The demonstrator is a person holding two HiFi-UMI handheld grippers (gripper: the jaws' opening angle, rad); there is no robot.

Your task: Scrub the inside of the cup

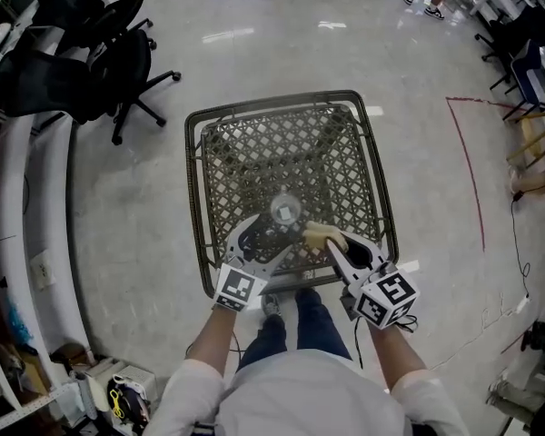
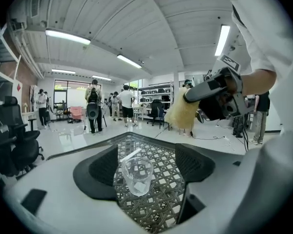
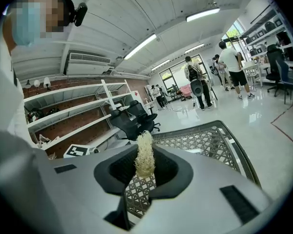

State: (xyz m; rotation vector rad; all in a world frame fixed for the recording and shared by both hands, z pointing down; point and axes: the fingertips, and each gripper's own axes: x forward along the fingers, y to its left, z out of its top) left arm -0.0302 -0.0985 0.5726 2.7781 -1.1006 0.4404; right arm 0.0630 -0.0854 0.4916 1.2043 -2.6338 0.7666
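Head view: scrubber [image 1: 320,234] is being clamped by right gripper [image 1: 334,243] at 4 o'clock of cup [image 1: 285,211]; left gripper [image 1: 265,234] spread wide, scrubbing not begun.

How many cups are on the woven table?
1: a clear plastic cup upright on the brown woven wicker table, between the open jaws of the left claw. No others visible.
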